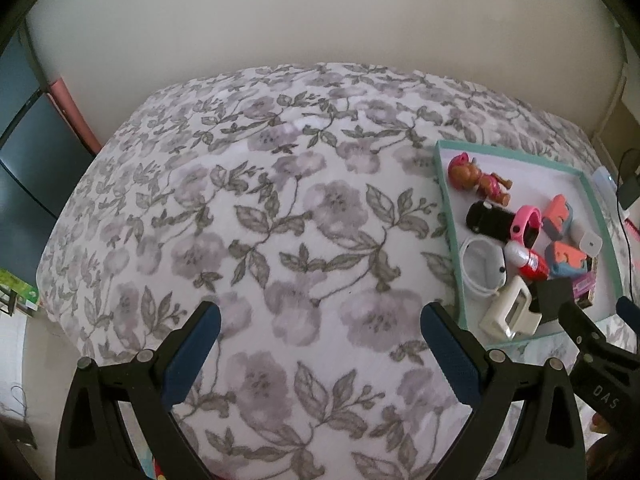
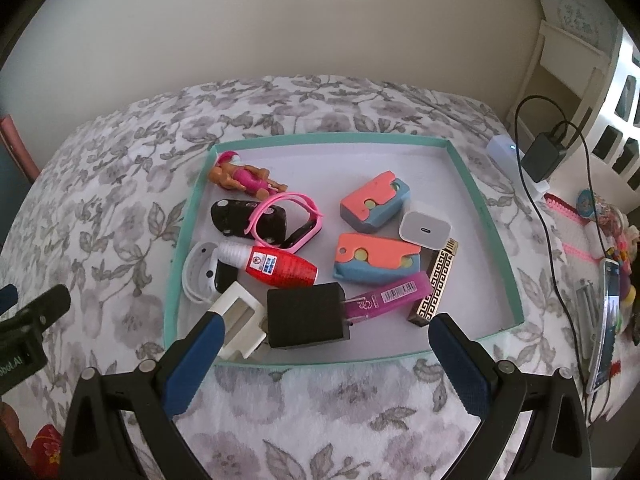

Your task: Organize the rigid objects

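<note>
A teal-rimmed tray (image 2: pixel 486 216) lies on the floral bedspread and holds several small objects: a doll (image 2: pixel 244 178), a pink watch band (image 2: pixel 288 220), a red bottle (image 2: pixel 280 266), a black box (image 2: pixel 308 316), two orange-and-blue blocks (image 2: pixel 374 200), a white charger (image 2: pixel 426 228), a purple tube (image 2: pixel 390 296) and a white holder (image 2: pixel 240 320). My right gripper (image 2: pixel 326 330) is open and empty over the tray's near edge. My left gripper (image 1: pixel 320 320) is open and empty over bare bedspread, left of the tray (image 1: pixel 444 196).
The floral bedspread (image 1: pixel 260 220) stretches wide to the left of the tray. A black charger with cable (image 2: pixel 544 156) and a phone (image 2: pixel 606 320) lie to the right of the tray. A cream wall stands behind the bed.
</note>
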The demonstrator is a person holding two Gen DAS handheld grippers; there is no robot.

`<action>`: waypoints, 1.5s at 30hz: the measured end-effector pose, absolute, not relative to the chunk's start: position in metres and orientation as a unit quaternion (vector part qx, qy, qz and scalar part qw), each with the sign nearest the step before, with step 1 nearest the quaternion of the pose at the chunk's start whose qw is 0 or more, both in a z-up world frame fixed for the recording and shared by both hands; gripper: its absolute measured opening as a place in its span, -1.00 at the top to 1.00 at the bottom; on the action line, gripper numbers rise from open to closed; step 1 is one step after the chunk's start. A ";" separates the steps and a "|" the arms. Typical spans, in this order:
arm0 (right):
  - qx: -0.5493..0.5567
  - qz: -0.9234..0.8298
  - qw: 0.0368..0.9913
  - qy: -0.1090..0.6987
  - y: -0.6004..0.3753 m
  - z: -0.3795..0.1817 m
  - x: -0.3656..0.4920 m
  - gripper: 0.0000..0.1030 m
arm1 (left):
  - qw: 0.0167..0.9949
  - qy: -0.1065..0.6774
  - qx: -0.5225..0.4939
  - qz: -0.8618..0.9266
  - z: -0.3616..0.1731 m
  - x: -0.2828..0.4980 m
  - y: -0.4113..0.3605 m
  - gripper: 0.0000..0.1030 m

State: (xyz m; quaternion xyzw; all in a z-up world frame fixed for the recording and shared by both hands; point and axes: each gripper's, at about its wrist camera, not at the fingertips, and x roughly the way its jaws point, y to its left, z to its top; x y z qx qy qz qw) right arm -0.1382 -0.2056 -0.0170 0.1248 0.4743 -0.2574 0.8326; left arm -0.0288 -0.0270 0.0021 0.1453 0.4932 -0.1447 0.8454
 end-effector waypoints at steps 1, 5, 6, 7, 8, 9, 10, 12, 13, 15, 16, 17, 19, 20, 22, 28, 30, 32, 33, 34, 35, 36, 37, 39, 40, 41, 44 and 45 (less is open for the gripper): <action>0.125 -0.256 0.832 0.475 -0.205 -0.017 -0.139 -1.00 | 0.843 0.496 0.145 -0.146 0.001 -0.029 -0.027 -0.94; 0.123 -0.255 0.833 0.475 -0.202 -0.016 -0.141 -1.00 | 0.842 0.498 0.144 -0.147 0.002 -0.031 -0.025 -0.94; 0.123 -0.256 0.833 0.474 -0.201 -0.016 -0.142 -1.00 | 0.843 0.498 0.144 -0.147 0.003 -0.032 -0.025 -0.94; 0.123 -0.257 0.833 0.474 -0.201 -0.016 -0.143 -1.00 | 0.843 0.497 0.143 -0.148 0.004 -0.032 -0.025 -0.94; 0.123 -0.258 0.832 0.475 -0.200 -0.016 -0.144 -1.00 | 0.844 0.496 0.141 -0.150 0.005 -0.033 -0.025 -0.94; 0.123 -0.258 0.832 0.475 -0.200 -0.016 -0.145 -1.00 | 0.844 0.495 0.140 -0.152 0.006 -0.033 -0.025 -0.94; 0.124 -0.259 0.831 0.477 -0.200 -0.016 -0.145 -1.00 | 0.844 0.495 0.139 -0.153 0.006 -0.033 -0.025 -0.94; 0.125 -0.259 0.831 0.476 -0.200 -0.016 -0.147 -1.00 | 0.843 0.496 0.137 -0.154 0.006 -0.033 -0.025 -0.94; 0.125 -0.259 0.831 0.476 -0.200 -0.016 -0.147 -1.00 | 0.843 0.497 0.137 -0.153 0.006 -0.033 -0.025 -0.94; 0.122 -0.260 0.833 0.473 -0.199 -0.014 -0.148 -1.00 | 0.843 0.497 0.136 -0.151 0.006 -0.033 -0.024 -0.94; 0.121 -0.261 0.833 0.472 -0.198 -0.013 -0.148 -1.00 | 0.843 0.498 0.136 -0.150 0.006 -0.032 -0.024 -0.94; 0.120 -0.261 0.834 0.471 -0.197 -0.012 -0.149 -1.00 | 0.843 0.498 0.135 -0.151 0.006 -0.032 -0.024 -0.94; 0.117 -0.261 0.836 0.468 -0.196 -0.010 -0.149 -1.00 | 0.844 0.496 0.136 -0.151 0.007 -0.033 -0.023 -0.94; 0.116 -0.261 0.837 0.467 -0.195 -0.009 -0.149 -1.00 | 0.844 0.496 0.136 -0.152 0.007 -0.033 -0.024 -0.94; 0.115 -0.261 0.838 0.465 -0.195 -0.008 -0.148 -1.00 | 0.844 0.496 0.136 -0.153 0.006 -0.033 -0.024 -0.94; 0.112 -0.259 0.839 0.466 -0.195 -0.008 -0.147 -1.00 | 0.842 0.500 0.136 -0.154 0.005 -0.031 -0.025 -0.94; 0.111 -0.259 0.839 0.466 -0.194 -0.008 -0.146 -1.00 | 0.842 0.498 0.138 -0.154 0.004 -0.031 -0.025 -0.94; 0.111 -0.259 0.839 0.466 -0.194 -0.008 -0.145 -1.00 | 0.843 0.495 0.143 -0.155 0.004 -0.031 -0.027 -0.94; 0.109 -0.259 0.839 0.466 -0.194 -0.008 -0.145 -1.00 | 0.842 0.494 0.146 -0.156 0.004 -0.032 -0.028 -0.94; 0.108 -0.259 0.839 0.466 -0.194 -0.008 -0.144 -1.00 | 0.842 0.494 0.148 -0.157 0.004 -0.032 -0.029 -0.94; 0.108 -0.259 0.839 0.466 -0.193 -0.009 -0.144 -1.00 | 0.842 0.494 0.150 -0.157 0.004 -0.032 -0.029 -0.94; 0.107 -0.258 0.839 0.467 -0.193 -0.009 -0.144 -1.00 | 0.841 0.494 0.151 -0.157 0.003 -0.032 -0.030 -0.94; 0.106 -0.258 0.839 0.468 -0.193 -0.009 -0.143 -1.00 | 0.841 0.495 0.152 -0.157 0.003 -0.032 -0.030 -0.94; 0.105 -0.255 0.840 0.467 -0.193 -0.009 -0.143 -1.00 | 0.840 0.497 0.153 -0.156 0.002 -0.031 -0.029 -0.94; 0.104 -0.255 0.840 0.467 -0.193 -0.009 -0.142 -1.00 | 0.840 0.497 0.153 -0.156 0.002 -0.031 -0.029 -0.94; 0.103 -0.255 0.840 0.467 -0.193 -0.009 -0.142 -1.00 | 0.840 0.498 0.153 -0.155 0.002 -0.031 -0.029 -0.94; 0.102 -0.255 0.840 0.467 -0.193 -0.010 -0.141 -1.00 | 0.839 0.501 0.152 -0.151 0.001 -0.030 -0.027 -0.94; 0.102 -0.255 0.840 0.468 -0.193 -0.010 -0.141 -1.00 | 0.838 0.502 0.152 -0.149 0.001 -0.029 -0.027 -0.94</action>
